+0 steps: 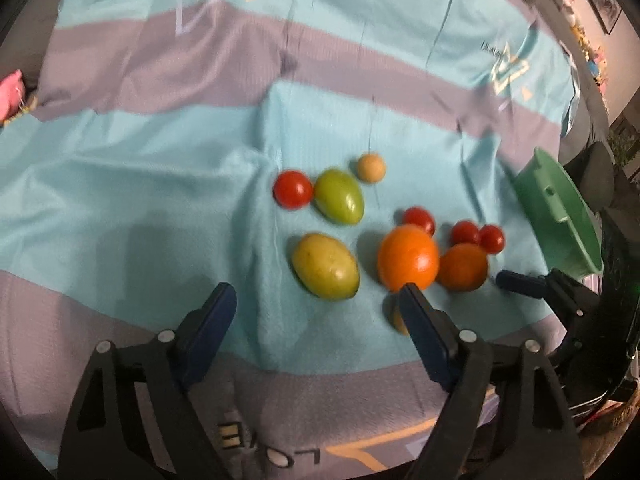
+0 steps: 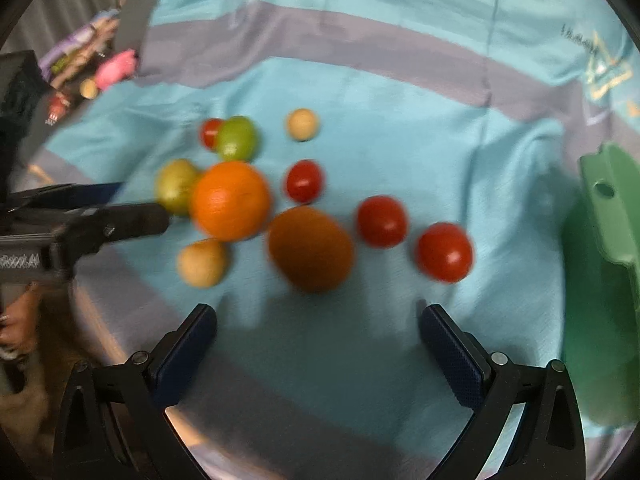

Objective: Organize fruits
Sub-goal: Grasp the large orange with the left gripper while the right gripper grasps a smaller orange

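We see a turquoise cloth with grey bands [image 1: 140, 184] spread over the work surface, and on it a loose cluster of fruit. In the left wrist view, the left gripper [image 1: 316, 308] stands with its jaws spread, nothing between the pads; its right pad overlaps the lower edge of the bright orange [image 1: 408, 258] in the picture, though we cannot tell whether they touch. Beside that orange, on its right and touching it, lies a duller orange fruit [image 1: 462, 268]. To the left, apart from it, lies a yellow-green oval fruit [image 1: 325, 266]. Farther back we find a green oval fruit [image 1: 339, 196] with a red tomato [image 1: 293, 190] touching its left side, and a small tan ball [image 1: 371, 167] just beside it. Three more red tomatoes sit behind the two oranges: one [image 1: 419, 220] behind the bright orange, two [image 1: 478, 237] side by side behind the duller one. A second tan fruit [image 2: 203, 263] shows clearly only in the right wrist view, near the bright orange.

The right gripper [image 2: 316, 328] likewise stands spread and empty, poised above bare cloth in front of the duller orange. A green plastic basket [image 2: 604, 240] stands at the right edge of the cloth, well apart from the cluster. A person's hand [image 2: 16, 328] appears at the lower left of the right wrist view.
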### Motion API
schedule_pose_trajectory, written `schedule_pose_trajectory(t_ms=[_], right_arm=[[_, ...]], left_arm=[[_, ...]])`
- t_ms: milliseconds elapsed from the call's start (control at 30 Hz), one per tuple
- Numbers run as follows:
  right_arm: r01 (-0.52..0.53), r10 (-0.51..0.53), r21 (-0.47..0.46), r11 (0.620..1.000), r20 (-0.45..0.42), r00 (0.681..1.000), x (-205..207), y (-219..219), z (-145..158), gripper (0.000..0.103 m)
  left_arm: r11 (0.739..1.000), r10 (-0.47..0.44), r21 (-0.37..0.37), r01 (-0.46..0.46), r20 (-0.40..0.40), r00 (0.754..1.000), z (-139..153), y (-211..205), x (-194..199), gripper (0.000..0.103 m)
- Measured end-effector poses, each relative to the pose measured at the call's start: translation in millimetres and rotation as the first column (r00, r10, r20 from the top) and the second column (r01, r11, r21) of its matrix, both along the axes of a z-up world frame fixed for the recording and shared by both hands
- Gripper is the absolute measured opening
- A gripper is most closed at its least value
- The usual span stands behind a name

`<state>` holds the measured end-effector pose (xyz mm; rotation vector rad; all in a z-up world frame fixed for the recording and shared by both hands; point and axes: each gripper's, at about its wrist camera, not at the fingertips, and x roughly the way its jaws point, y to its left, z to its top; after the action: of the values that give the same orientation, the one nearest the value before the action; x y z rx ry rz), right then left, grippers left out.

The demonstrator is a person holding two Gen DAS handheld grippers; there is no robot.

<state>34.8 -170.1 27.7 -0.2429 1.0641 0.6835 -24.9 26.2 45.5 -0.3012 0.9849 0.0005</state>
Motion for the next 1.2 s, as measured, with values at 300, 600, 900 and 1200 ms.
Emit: schedule_pose_trajectory(t_ms=[300, 600, 900, 1200], right_arm=[[0.188, -0.186, -0.030, 0.982, 0.060, 0.981, -1, -13, 38, 0.066], [0.318, -0.307, 0.183, 0.930, -0.087, 0.948, 19, -24, 50, 0.054], [0.417, -0.371, 0.205, 0.885, -0.230, 0.900, 34, -24, 30, 0.053], [0.448, -0.385, 0.177, 0.876, -0.302, 0.872, 41, -21, 8, 0.053]], left_arm=[[0.996, -0.088, -0.003, 0.089, 0.073, 0.993, 33, -26, 4, 0.058], [0.981, -0.166, -0.104, 0.166, 0.011, 0.986, 19, -43, 37, 0.051], [0.980, -0.187, -0.077, 0.182, -0.071, 0.980, -7, -55, 46, 0.051], [0.977, -0.214, -0.016, 0.213, -0.089, 0.973, -16, -66, 54, 0.041]])
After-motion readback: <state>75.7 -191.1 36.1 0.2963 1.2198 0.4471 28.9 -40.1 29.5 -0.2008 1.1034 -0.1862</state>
